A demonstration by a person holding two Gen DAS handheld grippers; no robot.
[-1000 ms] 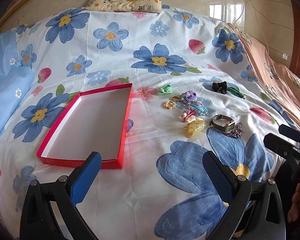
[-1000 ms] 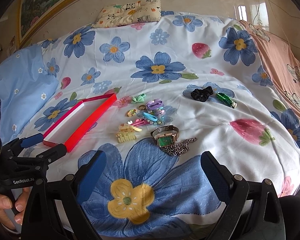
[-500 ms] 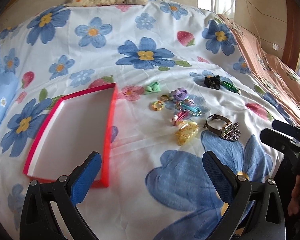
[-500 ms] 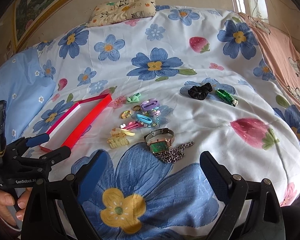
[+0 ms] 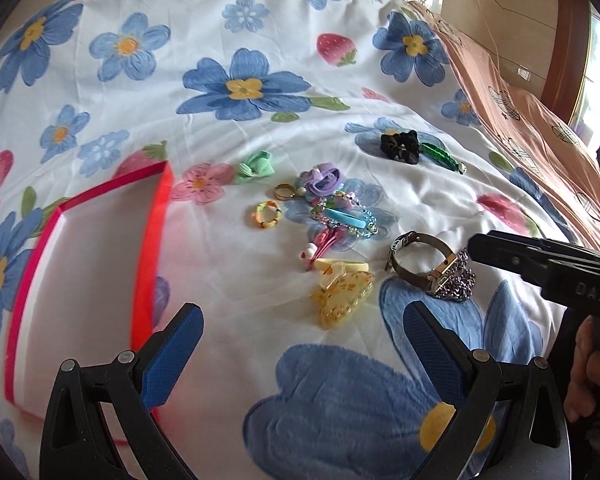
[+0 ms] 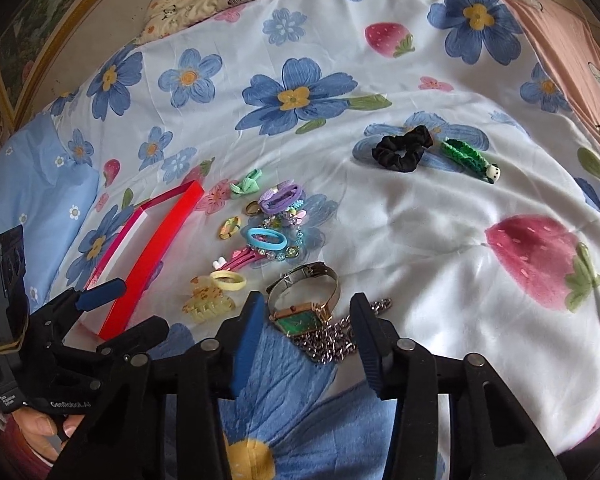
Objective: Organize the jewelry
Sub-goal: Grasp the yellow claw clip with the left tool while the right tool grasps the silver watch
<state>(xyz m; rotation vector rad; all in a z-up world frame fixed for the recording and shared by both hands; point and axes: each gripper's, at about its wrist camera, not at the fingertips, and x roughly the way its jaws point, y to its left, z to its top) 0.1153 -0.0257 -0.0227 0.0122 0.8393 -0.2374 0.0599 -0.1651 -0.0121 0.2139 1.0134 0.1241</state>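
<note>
A: How far along is the tidying?

B: Barely begun, I'd say. The red box [image 5: 88, 280] lies on the flowered bedspread [image 5: 260, 32] with nothing in it that I can see, though the near part of its floor is hidden behind the left gripper [image 5: 300, 344].

A: And the jewelry?

B: All out on the cover, to the right of the box. There is a green bow [image 6: 246, 185], a purple hair tie [image 6: 282, 199], a gold ring [image 5: 286, 191], a small striped ring [image 5: 266, 215], a blue clip on a beaded bracelet [image 6: 266, 239], pink pins [image 6: 240, 259], and a yellow claw clip [image 5: 340, 298]. A black scrunchie [image 6: 402, 153] and a green clip [image 6: 468, 159] lie well apart, further up the bed.

A: What are the tongs doing?

B: The left ones stand wide with nothing between them, hovering over the cloth between the box and the claw clip. The right gripper [image 6: 308, 316] is closing, its jaws narrow now, with the watch [image 6: 304, 304] and part of the silver chain [image 6: 336, 344] between them. The pads do not look pressed on the watch yet.

A: So what is left?

B: Everything, by my reckoning: the watch looks to be the first piece picked, and every piece has yet to go into the box.
</note>
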